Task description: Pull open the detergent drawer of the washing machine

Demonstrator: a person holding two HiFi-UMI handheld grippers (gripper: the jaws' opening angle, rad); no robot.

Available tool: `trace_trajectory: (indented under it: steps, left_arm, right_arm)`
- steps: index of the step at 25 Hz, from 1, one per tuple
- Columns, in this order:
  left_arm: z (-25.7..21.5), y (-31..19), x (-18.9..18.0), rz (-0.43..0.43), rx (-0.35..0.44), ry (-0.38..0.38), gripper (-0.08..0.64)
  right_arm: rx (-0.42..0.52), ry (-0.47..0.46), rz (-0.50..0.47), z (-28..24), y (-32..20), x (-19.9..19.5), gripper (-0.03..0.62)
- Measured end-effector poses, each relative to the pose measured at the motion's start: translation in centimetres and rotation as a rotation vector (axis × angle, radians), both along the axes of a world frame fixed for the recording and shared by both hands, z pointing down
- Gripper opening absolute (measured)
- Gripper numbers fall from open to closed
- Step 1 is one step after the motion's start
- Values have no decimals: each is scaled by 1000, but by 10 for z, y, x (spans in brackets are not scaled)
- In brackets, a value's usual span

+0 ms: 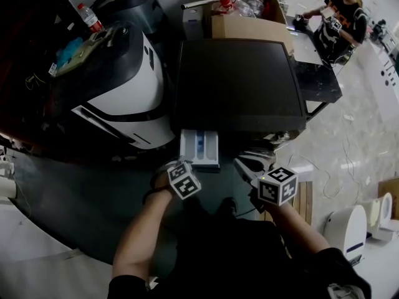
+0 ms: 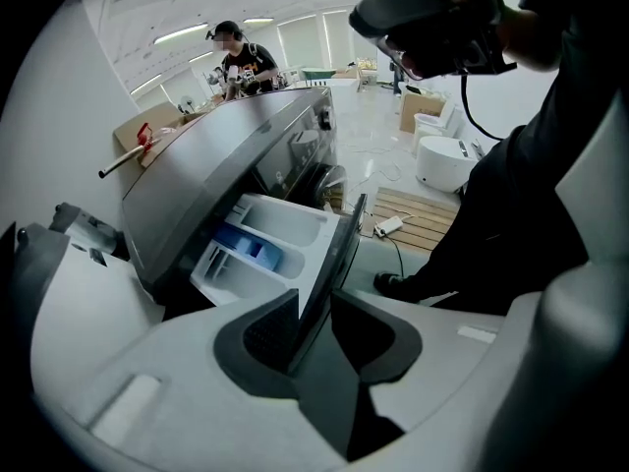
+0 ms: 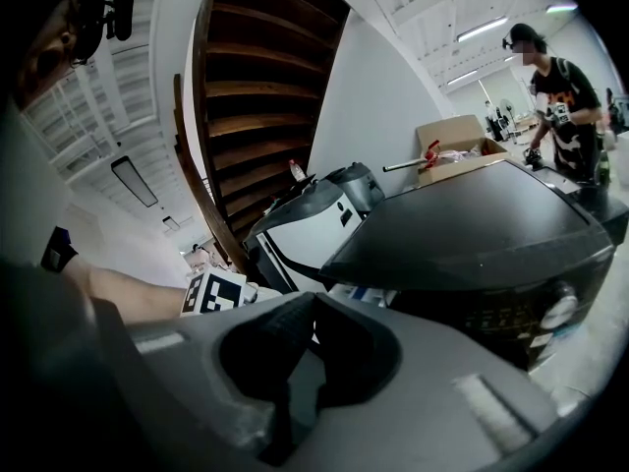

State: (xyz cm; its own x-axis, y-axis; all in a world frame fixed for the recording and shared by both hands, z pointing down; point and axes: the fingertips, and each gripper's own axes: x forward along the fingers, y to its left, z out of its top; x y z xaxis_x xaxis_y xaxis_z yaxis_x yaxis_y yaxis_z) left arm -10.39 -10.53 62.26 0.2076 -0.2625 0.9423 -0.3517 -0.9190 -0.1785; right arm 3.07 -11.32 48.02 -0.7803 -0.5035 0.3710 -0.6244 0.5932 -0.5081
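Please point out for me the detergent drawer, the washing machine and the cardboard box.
detergent drawer (image 1: 199,149): head view, middle of its pulled-out white tray.
washing machine (image 1: 237,86): head view, on its dark top panel.
cardboard box (image 1: 249,27): head view, on its brown front wall, behind the machine.

Dim, dark vignette, fisheye-warped edges

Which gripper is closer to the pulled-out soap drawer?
Left. The left gripper straddles the front panel of the drawer; the right gripper hangs to its right, clear of it.
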Motion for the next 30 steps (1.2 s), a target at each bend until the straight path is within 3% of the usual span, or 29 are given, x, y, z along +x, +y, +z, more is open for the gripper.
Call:
trace_trajectory:
  steps: [6, 17, 30]
  left_arm:
    - [-32, -5, 0, -95, 58, 89, 112]
    - [-125, -35, -29, -337, 202, 409, 86]
    - [-195, -88, -85, -398, 323, 658, 66]
  right_arm:
    - [22, -20, 14, -12, -2, 12, 3]
    - [86, -25, 29, -42, -30, -4, 3]
    - [163, 6, 52, -77, -85, -73, 3]
